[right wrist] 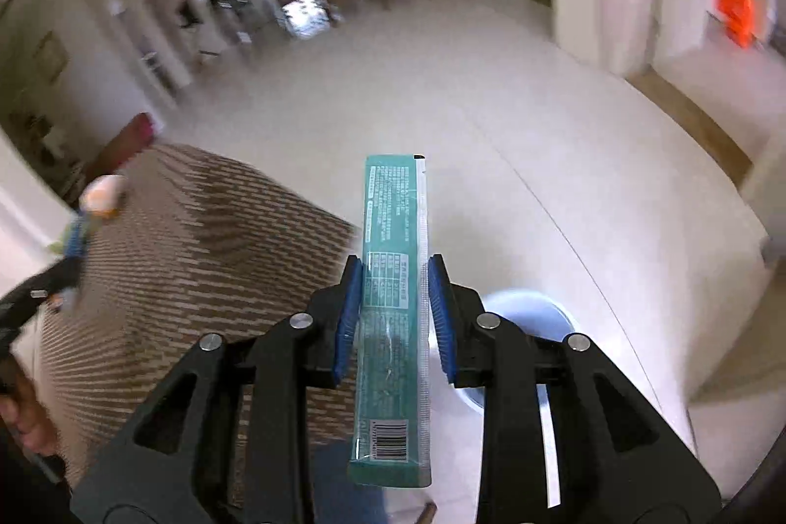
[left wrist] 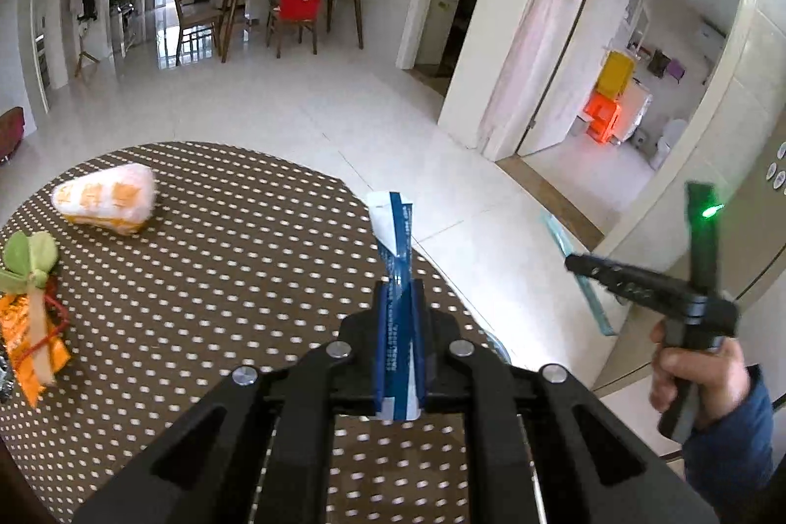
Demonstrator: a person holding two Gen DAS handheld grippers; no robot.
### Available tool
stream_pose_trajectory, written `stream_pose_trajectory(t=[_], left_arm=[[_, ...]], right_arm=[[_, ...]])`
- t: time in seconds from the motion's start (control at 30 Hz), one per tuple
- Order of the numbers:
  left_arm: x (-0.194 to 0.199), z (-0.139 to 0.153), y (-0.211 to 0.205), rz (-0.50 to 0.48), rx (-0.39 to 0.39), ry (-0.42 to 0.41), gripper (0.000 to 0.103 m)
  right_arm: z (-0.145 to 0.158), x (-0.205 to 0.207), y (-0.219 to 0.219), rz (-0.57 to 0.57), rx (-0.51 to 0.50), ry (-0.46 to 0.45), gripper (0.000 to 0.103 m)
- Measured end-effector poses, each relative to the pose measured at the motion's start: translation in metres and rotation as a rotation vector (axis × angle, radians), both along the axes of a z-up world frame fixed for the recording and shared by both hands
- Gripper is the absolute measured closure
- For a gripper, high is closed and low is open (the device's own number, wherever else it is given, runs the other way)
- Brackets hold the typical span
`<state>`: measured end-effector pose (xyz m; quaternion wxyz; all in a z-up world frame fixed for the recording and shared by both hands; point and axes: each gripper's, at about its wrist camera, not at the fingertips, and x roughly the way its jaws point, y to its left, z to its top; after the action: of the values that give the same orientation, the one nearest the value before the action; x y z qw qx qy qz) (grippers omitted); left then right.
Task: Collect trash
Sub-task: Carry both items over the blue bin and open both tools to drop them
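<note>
My left gripper (left wrist: pixel 399 303) is shut on a blue and white wrapper (left wrist: pixel 393 239), held upright above the dotted brown tabletop (left wrist: pixel 221 278). My right gripper (right wrist: pixel 395 303) grips a long teal wrapper (right wrist: pixel 393 278) between its blue pads, out over the floor beyond the table's edge. The right gripper also shows in the left wrist view (left wrist: pixel 638 278), with the teal wrapper (left wrist: pixel 579 278) hanging from it. A white and orange wrapper (left wrist: pixel 105 200) and an orange packet with green leaves (left wrist: pixel 29 303) lie on the table at the left.
A light blue bin (right wrist: pixel 525 317) stands on the white tiled floor (left wrist: pixel 344 106) just below my right gripper. A dining table with chairs (left wrist: pixel 290 3) stands far back. A doorway (left wrist: pixel 614 82) opens at the right.
</note>
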<state>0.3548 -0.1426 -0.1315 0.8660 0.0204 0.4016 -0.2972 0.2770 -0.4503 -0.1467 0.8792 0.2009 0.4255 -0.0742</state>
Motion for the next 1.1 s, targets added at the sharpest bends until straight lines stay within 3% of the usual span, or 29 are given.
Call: stream_pose_trajectory(t=[0.23,0.27,0.3,0.33,0.43,0.6,0.87,1.1], left_arm=[[-0.01,-0.007,-0.029,-0.039,0.019,0.024,0.094],[-0.011,-0.007,-0.034,-0.045,0.021,0.026,0.094],[-0.01,-0.007,-0.039,-0.048,0.023,0.027,0.094],[-0.01,-0.007,-0.043,-0.053,0.024,0.029,0.094],[-0.015,-0.007,-0.059,-0.08,0.032,0.03,0.094],[-0.02,-0.008,-0.091,-0.126,0.037,0.035,0.094],[-0.033,-0.018,-0.15,-0.221,0.05,0.053,0.094],[-0.031,-0.045,-0.191,-0.273,0.069,0.103,0.094]], right_arm=[[-0.075,0.002,-0.047,-0.088,0.07,0.141,0.074],[-0.083,0.004,-0.052,-0.1,0.081,0.149,0.068],[-0.092,0.005,-0.057,-0.117,0.09,0.155,0.056],[-0.101,0.005,-0.062,-0.147,0.092,0.166,0.028],[-0.114,-0.001,-0.073,-0.2,0.121,0.203,0.025],[-0.094,-0.024,-0.082,-0.254,0.126,0.136,0.018],[-0.032,-0.055,-0.098,-0.315,0.105,-0.005,0.009],[0.029,-0.072,-0.101,-0.338,0.035,-0.125,0.006]])
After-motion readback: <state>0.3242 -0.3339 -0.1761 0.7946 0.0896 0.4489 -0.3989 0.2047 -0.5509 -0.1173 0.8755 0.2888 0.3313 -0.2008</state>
